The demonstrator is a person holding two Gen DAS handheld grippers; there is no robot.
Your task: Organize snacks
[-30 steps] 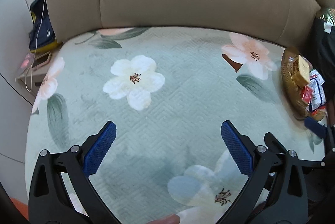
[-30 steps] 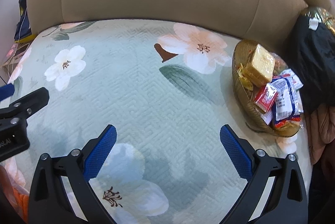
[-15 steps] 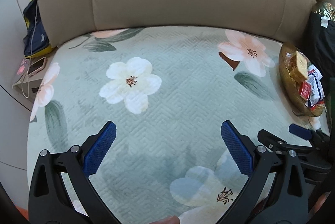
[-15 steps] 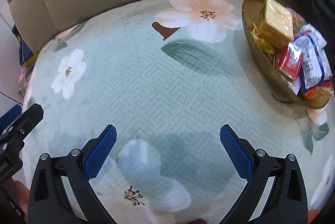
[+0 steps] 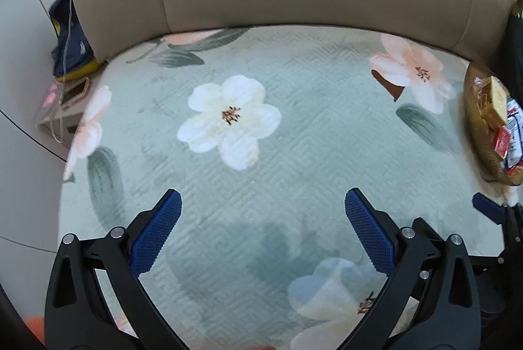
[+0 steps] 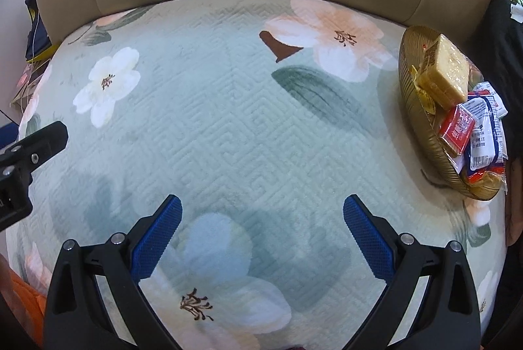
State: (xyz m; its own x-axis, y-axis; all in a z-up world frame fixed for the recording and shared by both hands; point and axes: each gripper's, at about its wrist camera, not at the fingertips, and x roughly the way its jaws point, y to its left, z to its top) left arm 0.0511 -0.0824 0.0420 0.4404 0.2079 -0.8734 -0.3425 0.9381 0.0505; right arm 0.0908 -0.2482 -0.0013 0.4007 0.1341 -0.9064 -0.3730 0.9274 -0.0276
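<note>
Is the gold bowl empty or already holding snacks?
Holding snacks: the gold bowl contains a yellow wrapped block, a red packet and white-blue packets.

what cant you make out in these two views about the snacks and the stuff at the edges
- Bowl, left wrist view: cut off by the right edge.
- Snacks, right wrist view: print too small to read; lower packets hidden under the top ones.
- Dark bundle, right wrist view: cut by the edge; unidentifiable.
- Items beside the sofa, left wrist view: small and blurred.
- Right hand-held gripper, left wrist view: only one tip shows.
</note>
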